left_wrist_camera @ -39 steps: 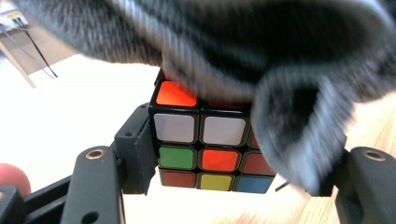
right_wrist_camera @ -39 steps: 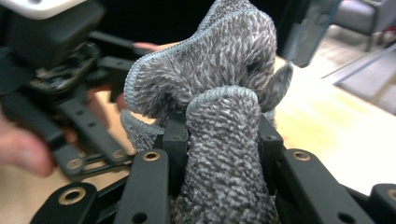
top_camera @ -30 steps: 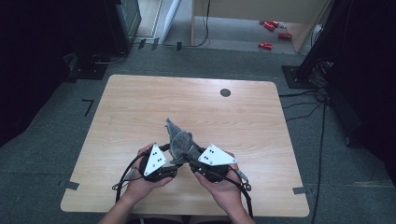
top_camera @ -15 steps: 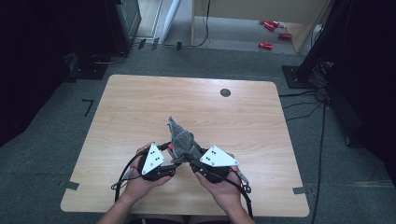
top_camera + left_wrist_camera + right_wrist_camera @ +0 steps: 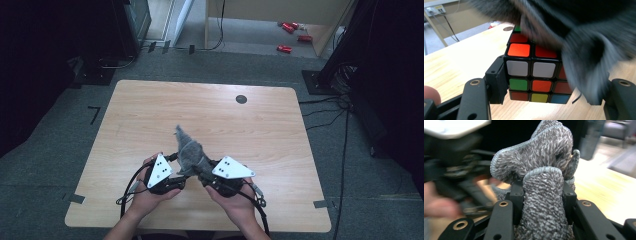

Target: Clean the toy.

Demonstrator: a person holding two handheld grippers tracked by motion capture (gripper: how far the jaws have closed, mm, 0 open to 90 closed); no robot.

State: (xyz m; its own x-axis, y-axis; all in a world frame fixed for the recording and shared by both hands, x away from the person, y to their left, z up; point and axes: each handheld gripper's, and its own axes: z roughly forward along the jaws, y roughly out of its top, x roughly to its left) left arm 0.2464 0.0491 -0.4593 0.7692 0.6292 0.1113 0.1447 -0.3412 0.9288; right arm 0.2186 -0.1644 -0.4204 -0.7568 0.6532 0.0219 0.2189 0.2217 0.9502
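A light wooden table (image 5: 150,115) stands on grey carpet (image 5: 60,130), a small dark round disc (image 5: 241,99) set in its top near the far edge, right of centre.

L tool (image 5: 176,172) & R tool (image 5: 207,176) clamped, side by side, hands low.

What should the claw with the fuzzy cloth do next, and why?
Probably rub the grey cloth across the puzzle cube's top. The left claw clamps the cube, the right claw grips the cloth, and the cloth already drapes over the cube's top.
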